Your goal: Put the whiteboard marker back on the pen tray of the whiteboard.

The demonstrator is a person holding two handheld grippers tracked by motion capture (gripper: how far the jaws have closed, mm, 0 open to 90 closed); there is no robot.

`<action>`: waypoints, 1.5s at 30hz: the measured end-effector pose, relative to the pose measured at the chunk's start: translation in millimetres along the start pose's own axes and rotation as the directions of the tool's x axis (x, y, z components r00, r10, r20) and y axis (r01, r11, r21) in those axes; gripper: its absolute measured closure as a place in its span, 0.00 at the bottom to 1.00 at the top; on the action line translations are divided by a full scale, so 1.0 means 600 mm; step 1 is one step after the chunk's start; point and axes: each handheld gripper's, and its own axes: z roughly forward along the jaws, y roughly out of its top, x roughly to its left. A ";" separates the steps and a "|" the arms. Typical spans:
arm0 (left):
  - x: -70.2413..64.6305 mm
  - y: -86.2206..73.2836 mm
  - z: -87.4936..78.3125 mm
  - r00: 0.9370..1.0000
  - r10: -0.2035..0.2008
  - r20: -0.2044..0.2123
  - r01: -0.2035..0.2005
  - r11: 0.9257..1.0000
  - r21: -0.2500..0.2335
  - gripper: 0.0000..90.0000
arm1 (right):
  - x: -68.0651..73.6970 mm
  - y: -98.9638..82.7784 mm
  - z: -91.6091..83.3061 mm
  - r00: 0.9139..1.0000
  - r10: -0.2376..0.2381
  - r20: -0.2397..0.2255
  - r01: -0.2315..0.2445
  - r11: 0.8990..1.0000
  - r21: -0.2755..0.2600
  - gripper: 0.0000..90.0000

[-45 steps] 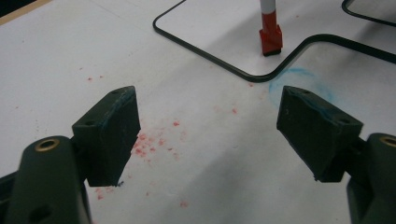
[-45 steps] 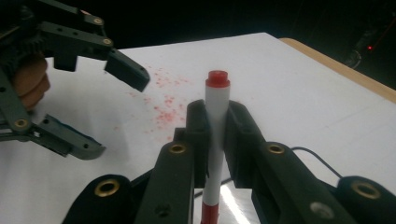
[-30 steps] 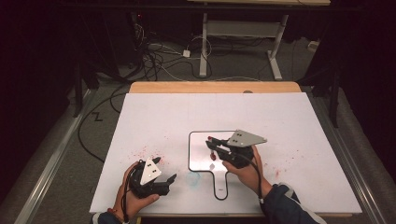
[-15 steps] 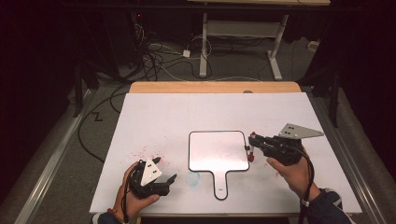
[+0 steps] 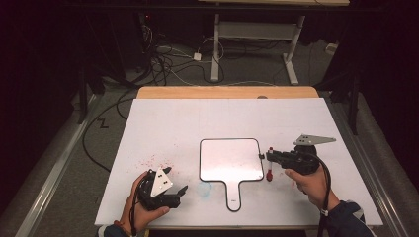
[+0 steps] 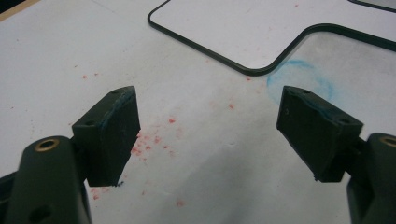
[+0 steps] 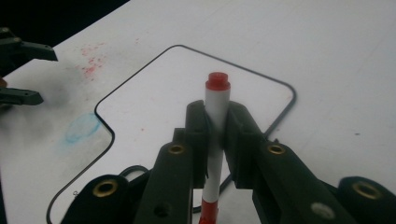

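Red marker (image 7: 217, 114) sits pinched upright between the jaws of my right tool (image 5: 271, 159), its red end up, white barrel running down through the pads, a second red end below. In the high view the marker (image 5: 270, 168) hangs just off the right edge of the small whiteboard (image 5: 230, 159), the paddle-shaped one with a handle pointing toward me, lying flat mid-bench.

Left tool (image 5: 179, 193) rests low at the near left of the bench (image 5: 163, 123), jaws spread wide with nothing between them; its own view shows bare pads (image 6: 109, 135) over red specks and a faint blue smear (image 6: 303, 77) near the board's corner.

My read of the step: carry the marker in over the board, or set it down beside it. To do this well, I'd hold the grip firm, since the barrel is thin, smooth and caught only across its middle, so it could pivot. Move level, slowly, watching the lower tip so it doesn't drag on the surface early. The left tool could steady the board's handle if it slides.

Right hand (image 5: 309, 182): forearm comes in from the near right, wrist roughly level, tool pointing left toward the board.
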 end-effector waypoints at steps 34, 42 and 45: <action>-0.003 -0.001 0.007 1.000 0.010 0.012 -0.010 1.000 0.026 0.23 | -0.048 -0.009 0.117 0.965 -0.089 0.248 0.058 0.990 0.127 0.69; -0.003 0.000 0.006 1.000 0.009 0.010 -0.009 1.000 0.019 0.23 | -0.040 0.001 0.097 0.952 -0.132 0.276 0.116 0.990 0.077 0.61; -0.003 0.000 0.006 1.000 0.012 0.007 -0.012 1.000 0.020 0.23 | -0.030 0.009 0.080 0.947 -0.163 0.278 0.159 0.987 0.037 0.58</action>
